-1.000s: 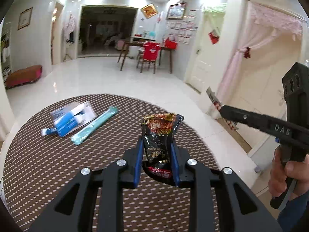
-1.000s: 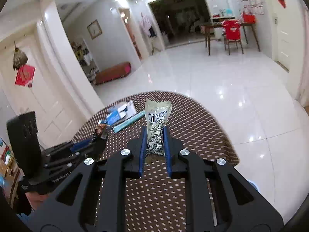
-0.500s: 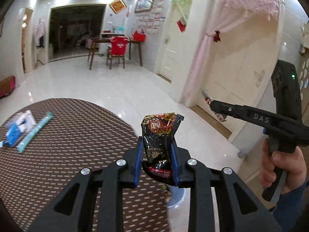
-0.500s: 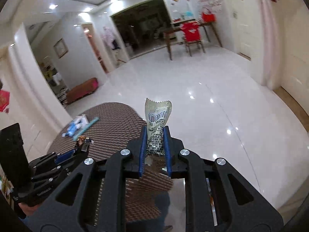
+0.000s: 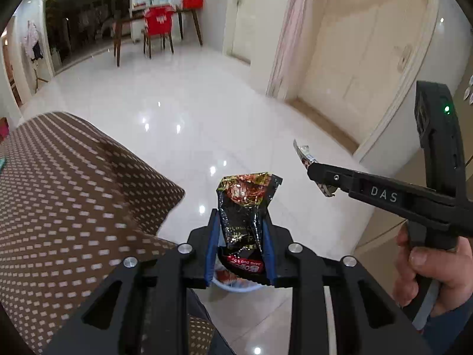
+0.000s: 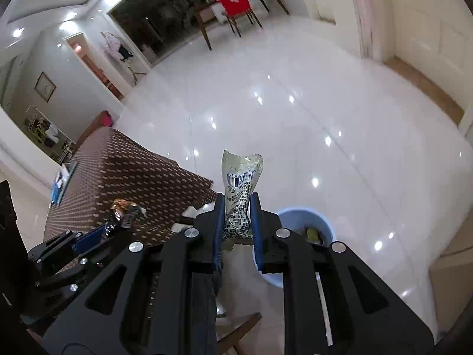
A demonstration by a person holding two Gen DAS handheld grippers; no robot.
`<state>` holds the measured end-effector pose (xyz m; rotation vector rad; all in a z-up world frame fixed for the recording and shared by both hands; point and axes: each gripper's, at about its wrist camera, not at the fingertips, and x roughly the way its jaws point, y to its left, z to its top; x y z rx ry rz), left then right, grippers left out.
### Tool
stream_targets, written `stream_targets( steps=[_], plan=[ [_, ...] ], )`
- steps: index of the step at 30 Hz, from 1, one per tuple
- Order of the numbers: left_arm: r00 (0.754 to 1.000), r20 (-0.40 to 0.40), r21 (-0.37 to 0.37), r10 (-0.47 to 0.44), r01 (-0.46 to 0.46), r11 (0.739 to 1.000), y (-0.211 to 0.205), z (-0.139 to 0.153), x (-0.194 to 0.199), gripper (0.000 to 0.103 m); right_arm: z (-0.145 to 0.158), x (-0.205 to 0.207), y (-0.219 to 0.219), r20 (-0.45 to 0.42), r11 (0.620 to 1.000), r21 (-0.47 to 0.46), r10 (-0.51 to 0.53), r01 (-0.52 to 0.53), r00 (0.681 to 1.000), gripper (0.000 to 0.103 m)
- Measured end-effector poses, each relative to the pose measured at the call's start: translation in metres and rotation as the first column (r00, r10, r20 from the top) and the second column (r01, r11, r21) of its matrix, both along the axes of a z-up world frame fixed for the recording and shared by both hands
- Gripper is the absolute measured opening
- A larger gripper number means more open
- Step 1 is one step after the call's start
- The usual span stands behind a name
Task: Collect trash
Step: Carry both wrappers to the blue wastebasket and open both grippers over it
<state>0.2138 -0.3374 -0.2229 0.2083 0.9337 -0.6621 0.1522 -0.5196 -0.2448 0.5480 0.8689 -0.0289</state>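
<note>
My left gripper (image 5: 241, 222) is shut on a black snack wrapper (image 5: 245, 207) with red and gold print, held in the air past the table edge. My right gripper (image 6: 238, 204) is shut on a pale wrapper (image 6: 239, 189) with a barcode, held above the floor. A light blue trash bin (image 6: 307, 222) stands on the floor just beyond the right gripper, with some trash inside. Part of the bin (image 5: 236, 285) shows under the left gripper. The right gripper (image 5: 317, 173) shows at the right of the left wrist view. The left gripper with its wrapper (image 6: 124, 210) shows at the left of the right wrist view.
The round table with a brown dotted cloth (image 5: 59, 195) is to the left; blue packaging (image 6: 60, 185) lies on its far side. Glossy white floor (image 6: 295, 103) stretches ahead. A dining table and red chair (image 5: 158, 23) stand far back. A wooden stool leg (image 6: 242, 328) is below.
Both grippers have swung right and tilted down, away from the table top, carrying their wrappers out over the floor. The blue bin has come into view beneath them.
</note>
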Motion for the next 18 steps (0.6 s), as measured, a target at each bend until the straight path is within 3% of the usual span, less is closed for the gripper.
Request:
stream_targets(
  steps=[7, 9, 10, 11, 12, 14, 16, 18],
  plan=[
    [0.995, -0.102, 0.094, -0.002, 0.012, 0.995, -0.026, -0.042, 0.027, 0.028, -0.045, 0.007, -0.018, -0.070, 0.997, 0.074, -0.020, 0.026, 0.997, 0.017],
    [0.993, -0.120, 0.126, 0.007, 0.008, 0.992, -0.031, -0.052, 0.034, 0.042, -0.058, 0.010, -0.024, -0.085, 0.994, 0.107, -0.024, 0.034, 0.996, 0.020],
    [0.992, -0.124, 0.140, 0.015, 0.003, 0.990, -0.032, -0.055, 0.035, 0.065, -0.065, 0.009, -0.030, -0.089, 0.992, 0.122, -0.028, 0.039, 0.996, 0.020],
    [0.993, -0.117, 0.150, 0.024, -0.006, 0.989, -0.034, -0.055, 0.036, 0.084, -0.070, 0.009, -0.033, -0.100, 0.989, 0.143, -0.036, 0.050, 0.994, 0.028],
    [0.995, -0.092, 0.148, 0.035, -0.021, 0.989, -0.031, -0.052, 0.037, 0.087, -0.075, 0.012, -0.036, -0.113, 0.986, 0.153, -0.046, 0.063, 0.993, 0.048],
    [0.997, -0.075, 0.133, 0.035, -0.025, 0.991, -0.041, -0.046, 0.032, 0.088, -0.079, 0.009, -0.038, -0.117, 0.983, 0.161, -0.074, 0.093, 0.990, 0.070],
    [0.997, -0.070, 0.122, 0.037, -0.028, 0.992, -0.040, -0.041, 0.032, 0.088, -0.079, 0.002, -0.041, -0.107, 0.980, 0.173, -0.079, 0.097, 0.991, 0.075],
    [0.997, -0.065, 0.113, 0.035, -0.028, 0.993, -0.039, -0.039, 0.029, 0.088, -0.078, -0.003, -0.045, -0.109, 0.981, 0.162, -0.094, 0.111, 0.990, 0.090]
  ],
)
